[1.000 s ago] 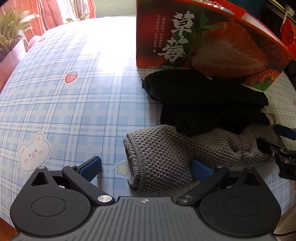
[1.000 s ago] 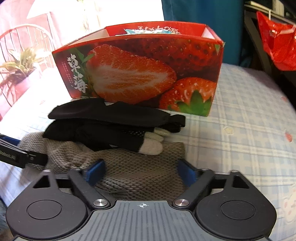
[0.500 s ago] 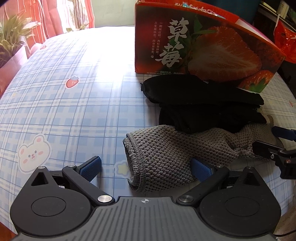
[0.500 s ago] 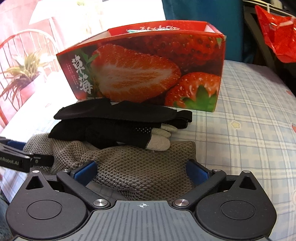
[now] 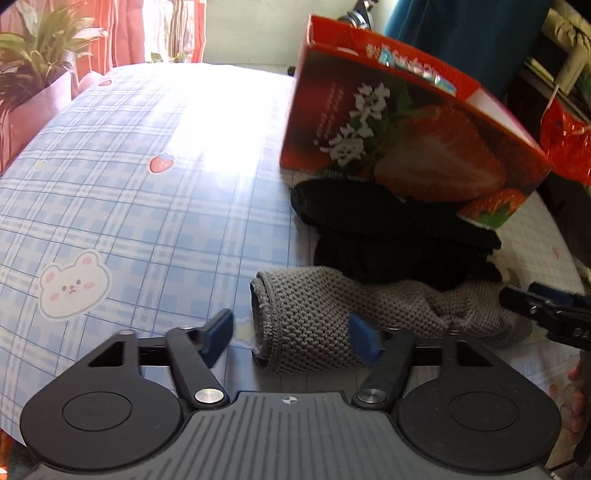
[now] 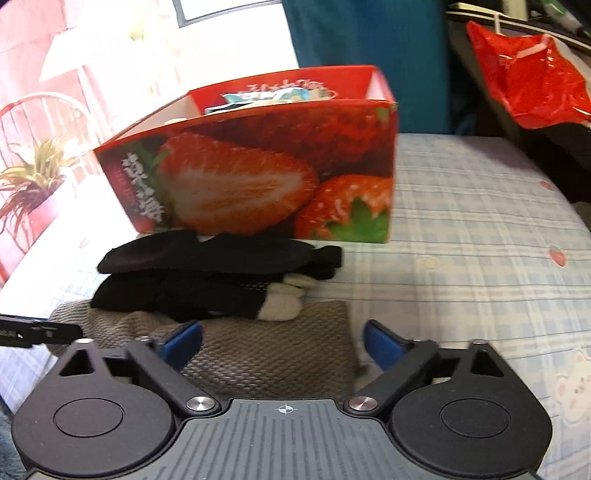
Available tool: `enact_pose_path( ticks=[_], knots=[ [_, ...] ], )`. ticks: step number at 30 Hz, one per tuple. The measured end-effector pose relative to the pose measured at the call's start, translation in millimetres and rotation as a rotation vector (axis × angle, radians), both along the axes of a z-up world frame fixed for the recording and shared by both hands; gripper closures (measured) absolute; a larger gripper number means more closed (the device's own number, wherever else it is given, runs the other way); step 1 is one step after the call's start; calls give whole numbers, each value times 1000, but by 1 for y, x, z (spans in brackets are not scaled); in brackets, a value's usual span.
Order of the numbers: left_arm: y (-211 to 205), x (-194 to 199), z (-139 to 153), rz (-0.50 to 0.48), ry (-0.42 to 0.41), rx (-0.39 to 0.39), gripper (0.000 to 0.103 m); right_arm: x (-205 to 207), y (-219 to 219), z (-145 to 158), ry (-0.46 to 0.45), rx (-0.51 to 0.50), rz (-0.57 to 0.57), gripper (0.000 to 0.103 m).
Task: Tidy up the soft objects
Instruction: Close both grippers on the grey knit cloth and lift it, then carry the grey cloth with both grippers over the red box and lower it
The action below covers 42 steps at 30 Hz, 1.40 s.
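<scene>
Seen from the left wrist, a potted plant (image 5: pixel 33 59) is standing at the far left beside red curtains (image 5: pixel 125 29), and the tablecloth (image 5: pixel 129 184), pale blue plaid printed with bears and strawberries, is spreading across the table with bright daylight washing over its far part. The left gripper (image 5: pixel 291 334) is closing, its blue pads not yet pressing: the open cuff end of the grey knitted sock (image 5: pixel 314 314) is lying between them, the right pad against the knit and the left pad apart from it over bare cloth. The sock is lying flat with its long axis running left to right, the cuff pointing left and the far end reaching toward the right gripper (image 6: pixel 282 341). Two black gloves (image 5: pixel 388 229) are resting partly on the sock, also lying crosswise, between it and the strawberry box (image 5: pixel 406 147), which is standing open just behind them. From the right wrist, the right gripper is closing too, its pads straddling the sock's other end without clamping it; one glove is showing white fingertips (image 6: pixel 280 306) pointing right. A red plastic bag (image 6: pixel 524 81) is hanging at the upper right near dark furniture, beside a teal panel (image 6: pixel 369 37).
</scene>
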<state>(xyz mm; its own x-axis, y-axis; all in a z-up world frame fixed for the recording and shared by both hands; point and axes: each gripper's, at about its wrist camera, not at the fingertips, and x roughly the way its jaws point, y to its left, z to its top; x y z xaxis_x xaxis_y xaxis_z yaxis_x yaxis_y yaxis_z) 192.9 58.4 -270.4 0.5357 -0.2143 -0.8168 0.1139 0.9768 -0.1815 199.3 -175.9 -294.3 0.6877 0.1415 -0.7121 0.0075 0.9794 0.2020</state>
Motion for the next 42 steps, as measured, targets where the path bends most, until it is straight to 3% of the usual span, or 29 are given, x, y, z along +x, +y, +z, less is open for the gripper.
enact_pose_path(
  ticks=[3, 9, 11, 13, 15, 17, 26, 35, 42],
  knots=[
    [-1, 0, -4, -11, 13, -18, 42, 2, -4, -7, 29, 0, -7, 28],
    [-13, -7, -11, -58, -36, 36, 42, -5, 6, -16, 19, -26, 28, 44],
    [-12, -8, -11, -62, -47, 17, 53, -6, 8, -16, 15, -19, 42, 55],
    [-12, -9, -12, -78, -50, -13, 75, -7, 11, -16, 11, -16, 60, 60],
    [-12, -11, -12, -87, -62, -34, 81, -8, 14, -15, 4, -13, 71, 69],
    [-14, -15, -11, -96, -91, -8, 84, -10, 15, -12, -7, -4, 74, 84],
    [-5, -24, 17, -79, -188, -41, 86, -20, 10, 20, -112, 50, 100, 89],
    [-6, -42, 67, -87, -382, -65, 86, -23, -5, 69, -257, 101, 87, 89],
    [-13, -30, 83, -119, -408, -52, 86, -11, -11, 89, -300, 85, 104, 89]
  ],
)
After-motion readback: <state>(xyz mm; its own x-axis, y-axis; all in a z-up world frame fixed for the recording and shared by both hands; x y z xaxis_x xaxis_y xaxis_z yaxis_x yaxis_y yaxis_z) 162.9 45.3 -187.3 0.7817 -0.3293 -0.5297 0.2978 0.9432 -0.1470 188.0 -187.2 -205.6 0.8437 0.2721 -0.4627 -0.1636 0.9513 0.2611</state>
